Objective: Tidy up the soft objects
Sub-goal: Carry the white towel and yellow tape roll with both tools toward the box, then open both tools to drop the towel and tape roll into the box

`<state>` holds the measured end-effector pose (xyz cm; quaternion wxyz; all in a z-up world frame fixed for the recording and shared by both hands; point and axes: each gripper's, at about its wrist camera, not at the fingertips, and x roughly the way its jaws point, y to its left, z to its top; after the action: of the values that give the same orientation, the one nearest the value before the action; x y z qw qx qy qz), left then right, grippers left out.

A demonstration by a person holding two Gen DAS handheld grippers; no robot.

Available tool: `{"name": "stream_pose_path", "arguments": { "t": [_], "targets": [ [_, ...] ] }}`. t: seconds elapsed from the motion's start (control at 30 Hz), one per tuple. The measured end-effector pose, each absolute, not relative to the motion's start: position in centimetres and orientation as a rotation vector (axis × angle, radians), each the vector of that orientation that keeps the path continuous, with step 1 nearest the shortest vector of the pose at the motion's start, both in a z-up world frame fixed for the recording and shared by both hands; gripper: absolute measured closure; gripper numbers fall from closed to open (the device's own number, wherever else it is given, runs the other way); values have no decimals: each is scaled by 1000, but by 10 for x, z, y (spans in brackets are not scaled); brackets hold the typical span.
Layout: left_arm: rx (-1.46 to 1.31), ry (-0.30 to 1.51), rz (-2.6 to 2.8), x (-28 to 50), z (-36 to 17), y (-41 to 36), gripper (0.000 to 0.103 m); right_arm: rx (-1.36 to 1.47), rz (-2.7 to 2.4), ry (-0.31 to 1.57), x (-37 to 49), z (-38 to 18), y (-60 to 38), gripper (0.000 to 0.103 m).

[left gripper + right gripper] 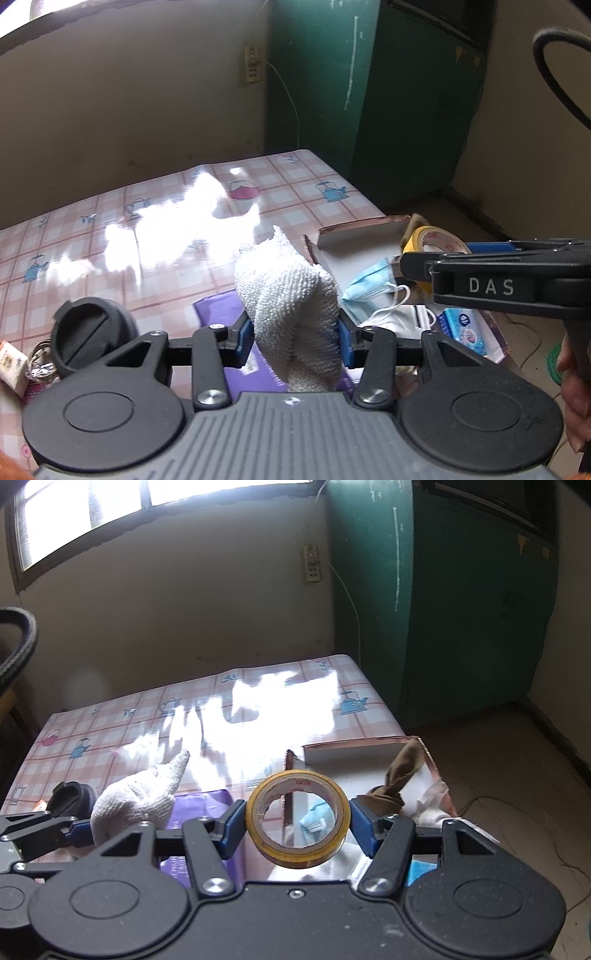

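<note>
Left wrist view. The left gripper (295,341) has its blue pads pinched onto a white terry towel (288,295); the cloth bunches between the jaws, rises in a folded peak above them and hangs a little below. Under it lies a purple packet (218,308) on the pink checked tablecloth (110,221), which is printed with small teapots and washed out by glare in the middle. At lower left, a black round cap (88,336) sits on the cloth, with a small printed packet (13,367) beside it at the frame edge. To the right of the towel – a shallow cardboard box (354,232) holding a blue face mask (369,284), a white mask (399,317) and a blue tissue pack (465,328). The right gripper (421,258) comes in from the right edge at about the box's height, a yellow tape roll (432,236) showing by its tip. Part of a hand (572,391) shows at the right edge.

Right wrist view. The right gripper (297,827) clamps the tape roll (298,819) by its outer rim, one blue pad on each side, the roll's hole facing the camera. Through and behind it – the box (369,753), with a brown cloth (395,779) standing twisted against its right wall. The towel (140,797) shows at left, held in the left gripper (79,832), above the purple packet (199,805).
</note>
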<state>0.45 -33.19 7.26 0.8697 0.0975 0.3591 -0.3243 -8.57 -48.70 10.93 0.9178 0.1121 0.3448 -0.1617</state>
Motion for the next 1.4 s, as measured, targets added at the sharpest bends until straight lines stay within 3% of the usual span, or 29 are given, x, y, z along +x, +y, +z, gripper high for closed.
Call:
{"name": "stream_pose_path", "arguments": {
  "t": [1.2,1.4],
  "targets": [
    [242,798,-867,0,37,-429,57,292,-414,770,-82,71,-578,31],
    [230,796,-885,2,32,-434,56,297,-419,760,-81,70,-582,26]
  ]
}}
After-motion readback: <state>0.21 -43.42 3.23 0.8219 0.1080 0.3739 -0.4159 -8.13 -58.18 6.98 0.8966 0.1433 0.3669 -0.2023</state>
